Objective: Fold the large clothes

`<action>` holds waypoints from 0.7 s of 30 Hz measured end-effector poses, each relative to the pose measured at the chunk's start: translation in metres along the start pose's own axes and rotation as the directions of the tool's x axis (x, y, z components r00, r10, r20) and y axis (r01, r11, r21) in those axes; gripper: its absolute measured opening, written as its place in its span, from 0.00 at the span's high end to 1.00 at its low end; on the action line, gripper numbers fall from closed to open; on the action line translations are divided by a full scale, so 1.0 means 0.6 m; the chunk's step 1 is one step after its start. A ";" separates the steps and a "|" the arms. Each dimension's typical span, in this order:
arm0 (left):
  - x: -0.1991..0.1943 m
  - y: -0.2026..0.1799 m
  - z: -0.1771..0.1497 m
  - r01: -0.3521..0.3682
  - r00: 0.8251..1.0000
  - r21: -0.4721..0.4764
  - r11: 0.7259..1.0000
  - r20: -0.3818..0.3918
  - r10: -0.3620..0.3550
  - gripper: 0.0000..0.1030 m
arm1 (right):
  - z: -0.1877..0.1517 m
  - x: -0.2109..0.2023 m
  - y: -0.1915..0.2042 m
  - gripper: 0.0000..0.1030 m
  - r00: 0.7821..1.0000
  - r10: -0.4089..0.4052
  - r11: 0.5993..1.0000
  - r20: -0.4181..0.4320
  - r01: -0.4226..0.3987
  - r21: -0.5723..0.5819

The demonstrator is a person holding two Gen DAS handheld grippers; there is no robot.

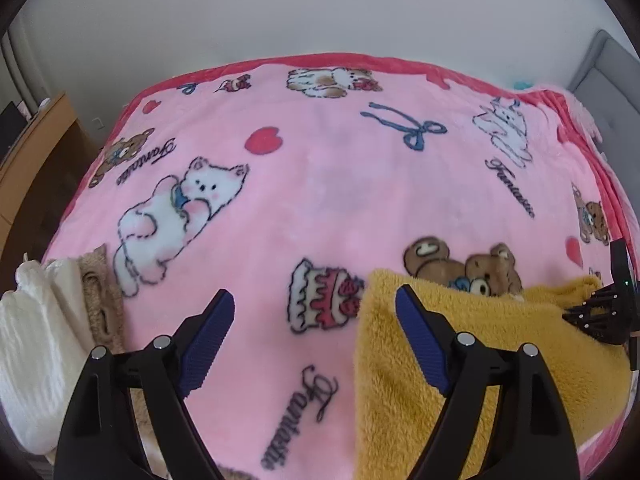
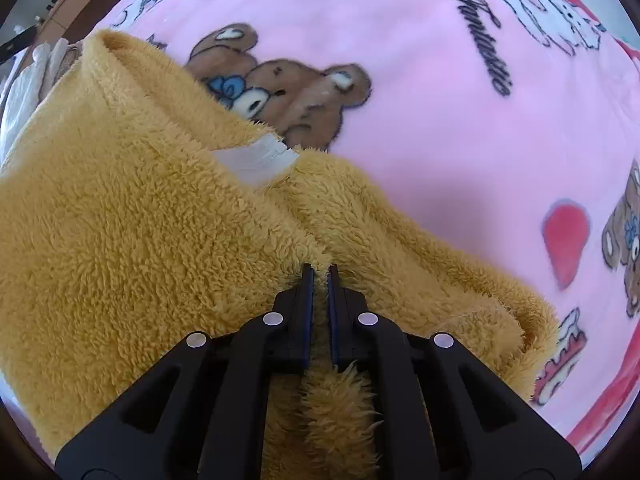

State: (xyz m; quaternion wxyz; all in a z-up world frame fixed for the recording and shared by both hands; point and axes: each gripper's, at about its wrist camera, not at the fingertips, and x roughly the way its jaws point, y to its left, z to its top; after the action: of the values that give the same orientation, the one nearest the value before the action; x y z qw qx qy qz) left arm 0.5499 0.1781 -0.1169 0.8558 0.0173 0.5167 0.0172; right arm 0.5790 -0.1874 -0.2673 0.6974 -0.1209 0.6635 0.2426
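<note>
While left tongs [image 1: 314, 300] gape, right tongs [image 2: 319, 270] pinch yellow fleece [image 2: 132, 216].

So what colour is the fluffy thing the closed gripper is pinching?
Mustard yellow: the fleece garment shows best in the right wrist view.

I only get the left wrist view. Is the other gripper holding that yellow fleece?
Observer: Yes. The right gripper is shut on the yellow fleece, pinching a ridge of it.
Operator: Does the fleece have a label anywhere?
Observer: A white tag is sewn at its far edge, just in front of the printed bear on the pink blanket.
Operator: Is the fleece flat?
Observer: No, one layer is folded over another.
</note>
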 end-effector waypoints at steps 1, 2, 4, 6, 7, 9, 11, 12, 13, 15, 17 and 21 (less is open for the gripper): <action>-0.013 -0.006 -0.001 -0.002 1.000 0.007 1.000 0.009 0.001 0.21 | 0.007 0.005 -0.006 0.94 1.000 -0.007 1.000 -0.003 0.007 -0.009; -0.025 -0.012 -0.003 0.004 1.000 0.009 1.000 0.020 -0.004 0.21 | 0.008 0.004 -0.004 0.94 1.000 -0.011 1.000 -0.008 0.011 -0.015; -0.049 -0.033 -0.007 0.053 0.998 -0.011 0.999 0.032 -0.052 0.21 | 0.024 0.009 -0.007 0.93 1.000 -0.009 1.000 -0.014 0.009 -0.010; -0.060 -0.072 -0.016 0.158 0.987 -0.043 0.987 0.011 -0.158 0.21 | 0.029 0.011 -0.009 0.93 1.000 -0.009 1.000 -0.012 0.009 -0.003; -0.060 -0.092 -0.026 0.209 0.978 -0.053 0.977 -0.003 -0.209 0.21 | 0.029 0.010 -0.012 0.93 1.000 -0.012 1.000 -0.005 0.012 0.002; -0.048 -0.140 -0.052 0.292 0.954 -0.053 0.955 -0.059 -0.295 0.21 | 0.025 0.010 -0.017 0.91 1.000 -0.025 0.999 0.008 0.025 0.027; -0.012 -0.194 -0.093 0.346 0.928 -0.047 0.937 -0.130 -0.349 0.21 | 0.016 0.006 -0.021 0.90 0.999 -0.030 0.999 0.023 0.029 0.047; 0.010 -0.216 -0.113 0.342 0.923 -0.034 0.939 -0.176 -0.342 0.21 | 0.009 0.003 -0.021 0.90 0.999 -0.037 0.998 0.036 0.035 0.048; 0.021 -0.229 -0.125 0.316 0.930 -0.023 0.949 -0.188 -0.314 0.21 | 0.005 0.002 -0.019 0.90 0.998 -0.039 0.998 0.041 0.037 0.047; 0.037 -0.241 -0.142 0.267 0.947 -0.015 0.964 -0.184 -0.265 0.21 | -0.004 0.000 -0.020 0.90 0.998 -0.035 0.998 0.049 0.032 0.061; 0.052 -0.239 -0.147 0.236 0.949 -0.033 0.971 -0.207 -0.237 0.21 | -0.009 -0.016 -0.017 0.86 0.998 -0.022 0.995 0.061 0.015 0.098; 0.071 -0.235 -0.158 0.204 0.948 -0.041 0.978 -0.242 -0.207 0.21 | -0.022 -0.104 0.008 0.59 0.974 -0.005 0.989 0.226 -0.028 0.145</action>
State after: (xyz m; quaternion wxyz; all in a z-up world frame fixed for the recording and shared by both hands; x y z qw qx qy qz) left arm 0.4873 0.0402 -0.2053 0.7827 -0.0452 0.6172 -0.0661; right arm 0.5649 -0.2006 -0.2065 0.7738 -0.0371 0.5968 0.2091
